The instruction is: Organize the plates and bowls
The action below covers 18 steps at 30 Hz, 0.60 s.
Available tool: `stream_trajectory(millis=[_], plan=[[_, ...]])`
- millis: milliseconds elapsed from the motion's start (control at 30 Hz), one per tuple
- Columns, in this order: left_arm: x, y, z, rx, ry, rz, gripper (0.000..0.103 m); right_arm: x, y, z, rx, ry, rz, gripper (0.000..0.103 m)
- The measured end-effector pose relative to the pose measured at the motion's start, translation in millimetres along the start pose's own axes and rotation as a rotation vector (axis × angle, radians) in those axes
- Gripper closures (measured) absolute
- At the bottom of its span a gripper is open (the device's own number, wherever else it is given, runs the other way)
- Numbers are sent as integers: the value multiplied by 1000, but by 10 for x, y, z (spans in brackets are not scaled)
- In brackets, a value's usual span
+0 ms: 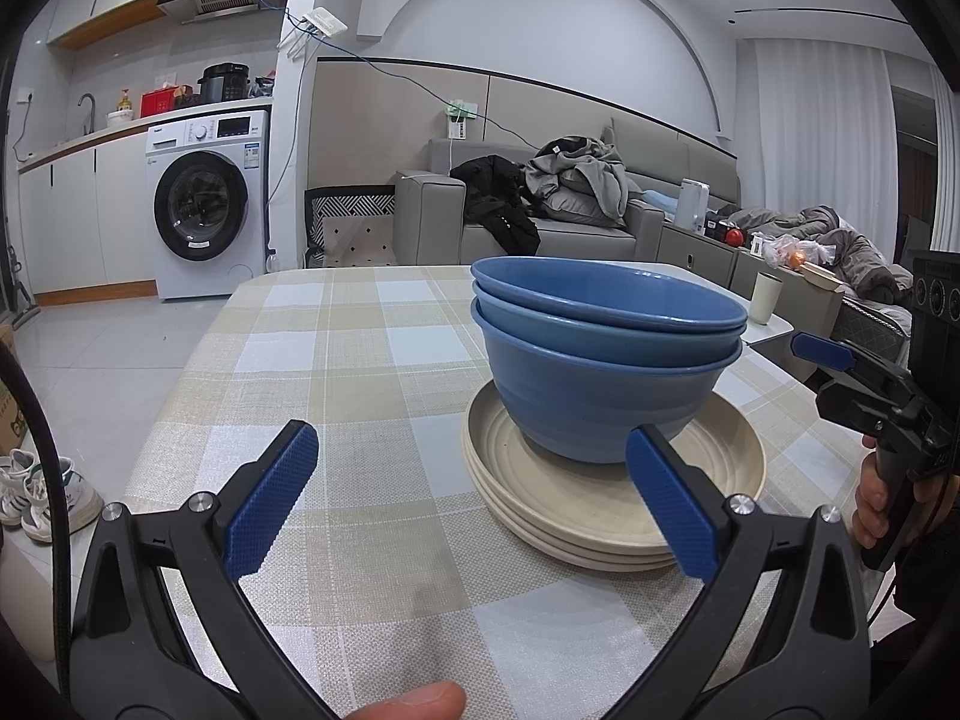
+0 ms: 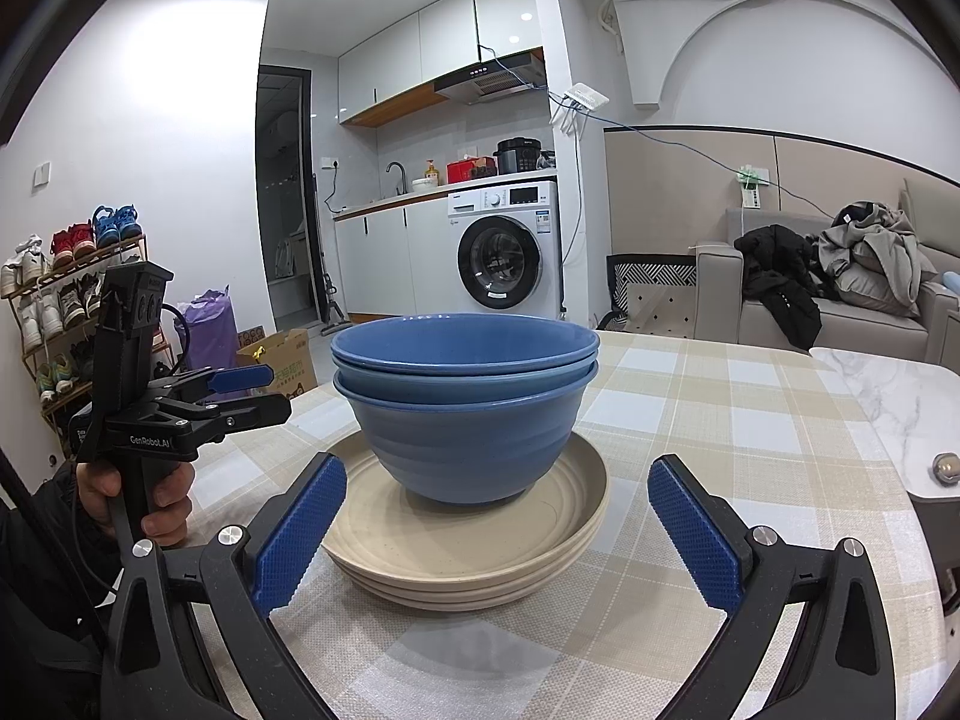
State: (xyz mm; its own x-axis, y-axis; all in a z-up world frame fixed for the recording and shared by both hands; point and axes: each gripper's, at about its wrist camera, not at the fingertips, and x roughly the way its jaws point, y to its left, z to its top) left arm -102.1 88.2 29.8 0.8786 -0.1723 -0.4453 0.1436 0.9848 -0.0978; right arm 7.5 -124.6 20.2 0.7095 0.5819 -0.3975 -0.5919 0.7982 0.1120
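Three blue bowls (image 1: 606, 354) (image 2: 468, 396) sit nested upright on a stack of three beige plates (image 1: 612, 516) (image 2: 468, 546) on the checked tablecloth. My left gripper (image 1: 471, 492) is open, low over the table just left of the stack, its right pad by the plates' near rim, nothing between the pads. My right gripper (image 2: 498, 525) is open too, its blue pads standing either side of the plate stack's near edge without touching it. Each gripper shows in the other's view: the right gripper (image 1: 840, 360) and the left gripper (image 2: 240, 390), both hand-held.
The checked tablecloth (image 1: 336, 372) covers the table. A white marble side table (image 2: 888, 402) adjoins on the right, bearing a cream cup (image 1: 767, 297) and a small metal ball (image 2: 946, 467). Beyond are a sofa with clothes, a washing machine and a shoe rack.
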Motion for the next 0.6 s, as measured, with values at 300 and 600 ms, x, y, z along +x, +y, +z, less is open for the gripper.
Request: stream_trajectory(millis=[300,600], plan=[[0,0,-1,0,0,0,1,6,1,2,0,1,0,0],[0,-3,-1,1,0,-1,1,7,3,4,0,3,-1,0]])
